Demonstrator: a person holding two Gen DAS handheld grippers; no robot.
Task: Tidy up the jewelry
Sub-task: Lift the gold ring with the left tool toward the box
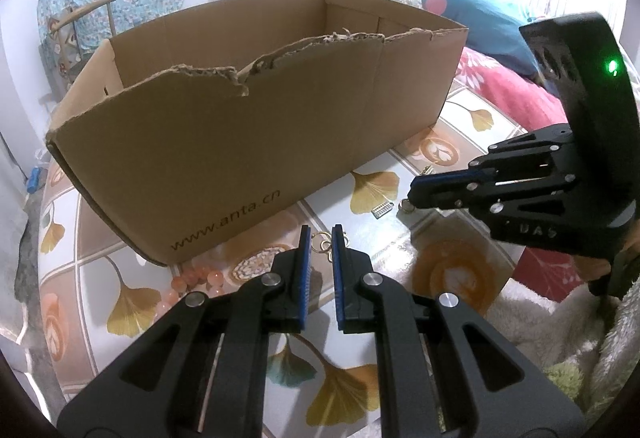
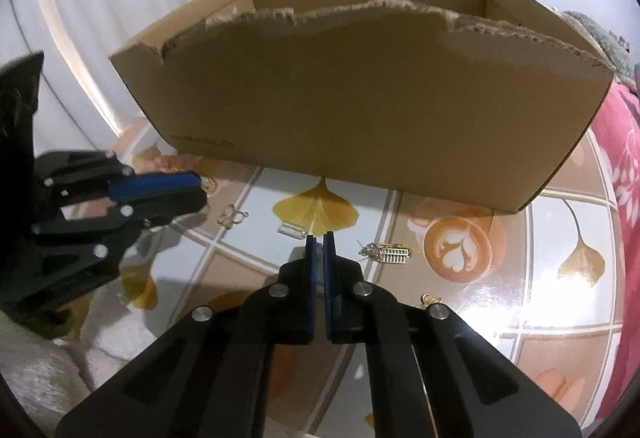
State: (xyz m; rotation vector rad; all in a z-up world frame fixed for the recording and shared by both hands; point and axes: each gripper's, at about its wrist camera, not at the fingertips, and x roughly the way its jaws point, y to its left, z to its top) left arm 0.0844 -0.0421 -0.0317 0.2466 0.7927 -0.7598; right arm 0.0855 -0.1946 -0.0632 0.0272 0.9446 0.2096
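Observation:
A brown cardboard box (image 1: 248, 125) with torn top edges stands on the patterned tablecloth; it also fills the right wrist view (image 2: 360, 97). My left gripper (image 1: 321, 234) is slightly open, low over gold ring-shaped earrings (image 1: 322, 244). My right gripper (image 2: 320, 238) is nearly closed with a narrow gap, nothing seen between its pads; in the left wrist view (image 1: 412, 195) it hovers by a small ring (image 1: 406, 205). A silver clip (image 1: 381, 209) (image 2: 291, 230), a jewelled gold piece (image 2: 388, 253), a wire earring (image 2: 232, 215) and orange beads (image 1: 196, 278) lie in front of the box.
A pink floral blanket (image 1: 508, 85) and a blue plush toy (image 1: 480, 21) lie to the right. A white fleece (image 1: 540, 314) lies at the table's near edge. A small gold charm (image 2: 430, 300) sits beside my right gripper's finger.

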